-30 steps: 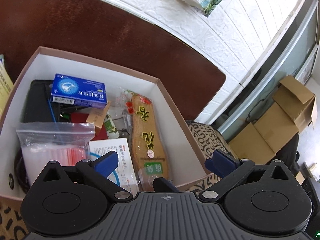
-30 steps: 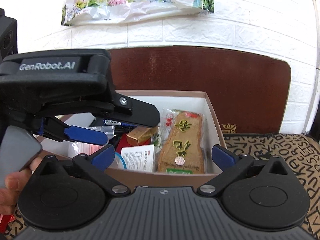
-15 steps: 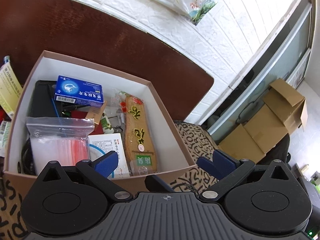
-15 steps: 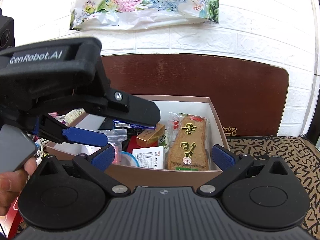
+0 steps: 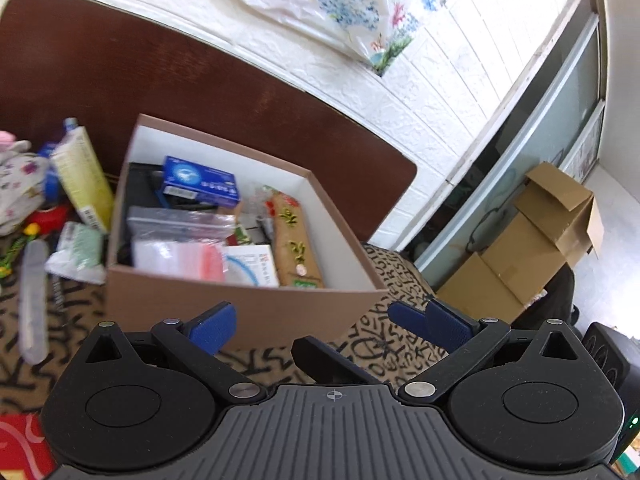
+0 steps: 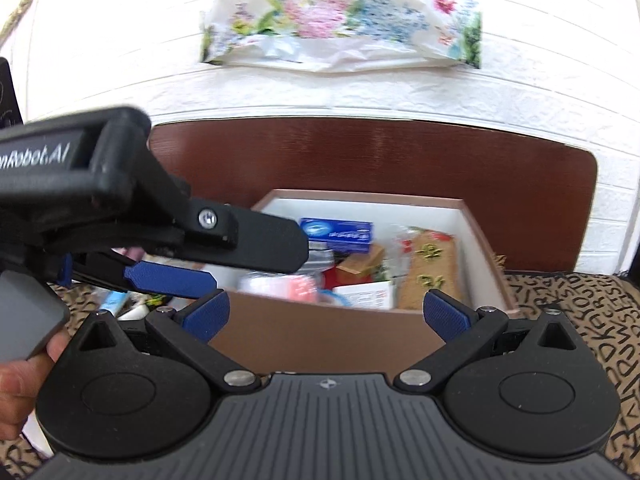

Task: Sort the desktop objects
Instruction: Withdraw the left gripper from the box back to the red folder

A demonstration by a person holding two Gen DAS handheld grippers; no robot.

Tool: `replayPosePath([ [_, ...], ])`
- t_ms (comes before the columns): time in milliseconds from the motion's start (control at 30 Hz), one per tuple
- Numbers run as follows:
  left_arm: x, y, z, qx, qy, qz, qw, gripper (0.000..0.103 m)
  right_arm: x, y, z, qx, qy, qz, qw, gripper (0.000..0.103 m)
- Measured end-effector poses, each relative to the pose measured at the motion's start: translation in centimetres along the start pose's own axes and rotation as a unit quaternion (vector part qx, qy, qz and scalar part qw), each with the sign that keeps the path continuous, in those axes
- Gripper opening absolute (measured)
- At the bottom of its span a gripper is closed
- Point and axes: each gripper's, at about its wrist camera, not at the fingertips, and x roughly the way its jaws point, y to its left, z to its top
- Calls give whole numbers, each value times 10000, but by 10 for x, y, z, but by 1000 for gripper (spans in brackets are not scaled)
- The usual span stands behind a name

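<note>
Both grippers, left gripper [image 5: 328,324] and right gripper [image 6: 326,314], hang with jaws wide and empty before the box [image 5: 240,304], while loose clutter [image 5: 80,172] (tube-shaped things, long axes roughly front-to-back) lies left of the box, nearer the left.

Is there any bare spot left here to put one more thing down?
Yes: the letter-patterned cloth lies bare right of the brown cardboard box, and inside, a white strip runs beside the long tan snack packet. The rest of the box is packed, and its left side is crowded with a yellow tube and wrappers.
</note>
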Motion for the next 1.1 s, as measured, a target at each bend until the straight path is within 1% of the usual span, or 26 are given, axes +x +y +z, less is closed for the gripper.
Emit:
replayPosePath([
  [100,-22,8,-13,-89,-123,64,9999,103,-9,16,-6,32,36,122,9999,103],
  [200,-41,18,-23,-221,-163,149,9995,103,-15,32,-15,87,133,224,9996,103],
  [300,-60,25,-34,-152,-257,318,9990,103,-20,48,-24,101,256,362,9990,103],
  [400,-78,31,-45,-71,-286,465,9985,103,-25,64,-33,89,364,513,9980,103],
  [533,-103,43,-63,-177,-294,534,9980,103,-30,84,-42,186,465,666,9965,103],
  [633,-122,53,-78,-204,-283,653,9973,103,-34,96,-49,326,533,822,9947,103],
  [800,-151,71,-99,-437,-320,871,9947,103,-39,119,-61,256,706,989,9923,103],
  [900,-165,80,-110,-466,-376,1037,9928,103,-38,132,-67,211,838,1124,9899,103],
  [1100,-184,110,-128,-919,-360,1266,9870,103,-35,161,-78,-17,1001,1332,9860,103],
])
